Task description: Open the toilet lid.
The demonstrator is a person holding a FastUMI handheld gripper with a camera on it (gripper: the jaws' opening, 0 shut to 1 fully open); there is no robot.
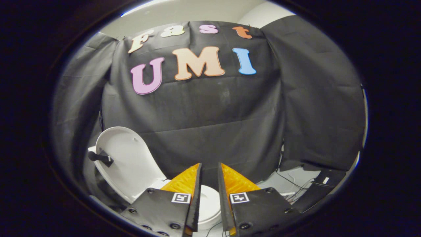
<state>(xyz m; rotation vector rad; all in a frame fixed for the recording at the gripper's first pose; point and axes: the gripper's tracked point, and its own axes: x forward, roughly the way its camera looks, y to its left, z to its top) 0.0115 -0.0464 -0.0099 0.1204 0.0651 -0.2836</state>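
Observation:
The white toilet lid (128,161) stands raised, tilted back against the black cloth wall, left of and beyond my fingers. A small black handle piece (100,157) sticks out from the lid's left edge. The white toilet seat (209,204) lies below the lid and shows through the gap between my fingers. My gripper (209,164) is held above the seat, to the right of the lid and apart from it. Its fingers stand a narrow gap apart with nothing between them.
Black cloth (213,125) hangs close behind the toilet and wraps round to the right. On the pale floor (279,184) at the right lie thin cables (296,184) and a dark flat box (320,187).

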